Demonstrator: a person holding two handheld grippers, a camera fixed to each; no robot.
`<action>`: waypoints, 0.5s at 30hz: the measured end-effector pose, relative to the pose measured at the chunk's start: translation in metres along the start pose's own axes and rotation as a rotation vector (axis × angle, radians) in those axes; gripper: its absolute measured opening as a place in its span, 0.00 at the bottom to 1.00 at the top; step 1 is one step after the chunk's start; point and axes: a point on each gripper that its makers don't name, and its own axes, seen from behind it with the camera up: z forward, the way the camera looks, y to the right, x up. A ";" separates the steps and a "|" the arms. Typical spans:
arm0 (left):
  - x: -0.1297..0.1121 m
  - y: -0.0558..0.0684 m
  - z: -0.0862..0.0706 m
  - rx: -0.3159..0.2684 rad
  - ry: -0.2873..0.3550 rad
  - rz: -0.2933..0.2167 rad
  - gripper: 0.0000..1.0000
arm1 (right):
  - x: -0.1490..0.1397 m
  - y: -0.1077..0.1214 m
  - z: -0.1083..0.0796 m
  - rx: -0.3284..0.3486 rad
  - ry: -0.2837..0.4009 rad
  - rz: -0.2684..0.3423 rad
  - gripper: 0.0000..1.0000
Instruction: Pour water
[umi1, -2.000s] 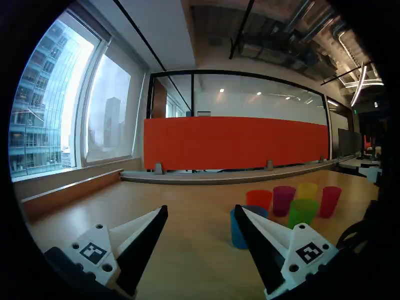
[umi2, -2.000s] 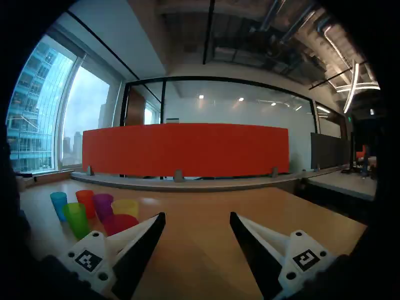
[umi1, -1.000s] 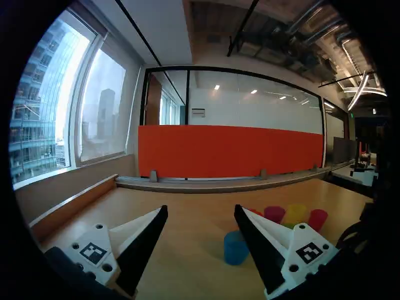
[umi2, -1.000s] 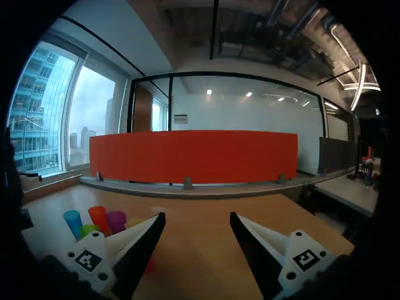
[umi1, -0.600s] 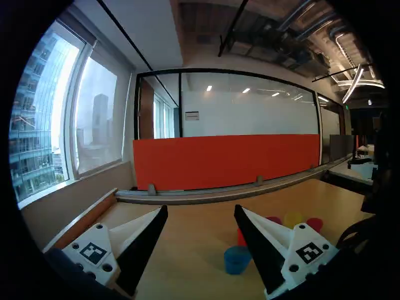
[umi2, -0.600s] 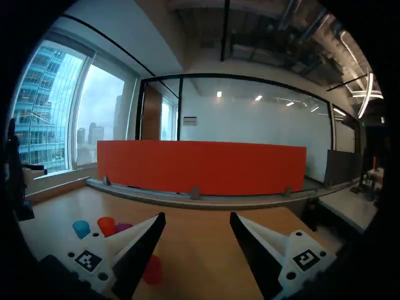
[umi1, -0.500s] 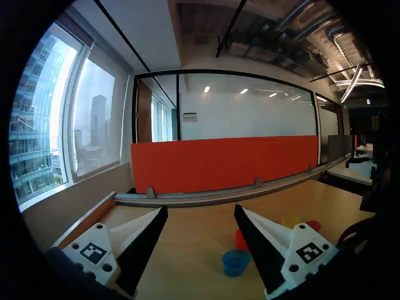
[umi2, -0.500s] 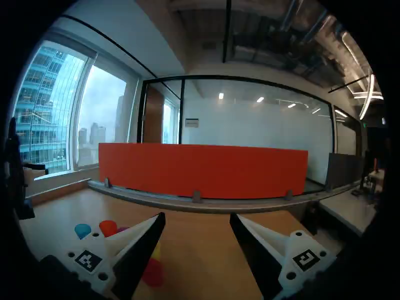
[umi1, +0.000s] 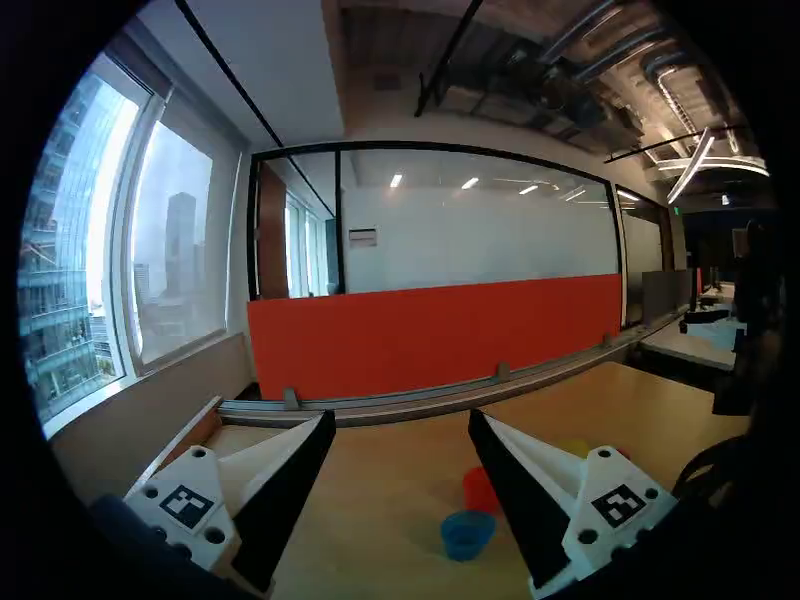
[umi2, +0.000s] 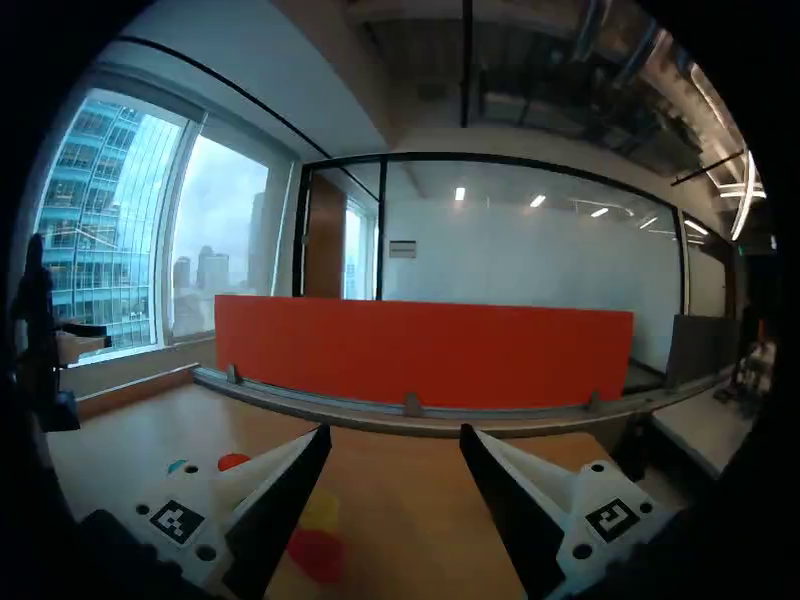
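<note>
Blue cup (umi1: 467, 533) on the surface (umi1: 380, 500), lower centre of left gripper view, between left claw (umi1: 400, 420) fingers, nearer the right one; claw released, empty; right claw (umi2: 395, 432) released; red cup (umi2: 317, 553) by its left finger.

Orange divider (umi1: 430, 335); blue cup (umi1: 467, 533); red cup (umi1: 480, 490); tan table (umi1: 400, 500).

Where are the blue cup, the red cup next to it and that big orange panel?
blue cup (umi1: 466, 546), left gripper view, its side wall.
red cup (umi1: 480, 492), left gripper view, its side wall.
orange panel (umi1: 430, 335), left gripper view, middle of its face.
</note>
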 end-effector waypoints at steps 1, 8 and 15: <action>-0.001 0.001 0.000 -0.011 -0.001 -0.001 0.99 | 0.001 -0.003 0.000 0.013 0.003 -0.001 1.00; -0.003 0.016 -0.001 -0.093 0.004 0.006 0.99 | 0.010 -0.027 -0.005 0.129 0.027 -0.015 1.00; -0.001 0.031 -0.004 -0.179 0.008 0.020 0.99 | 0.021 -0.056 -0.010 0.245 0.038 -0.017 1.00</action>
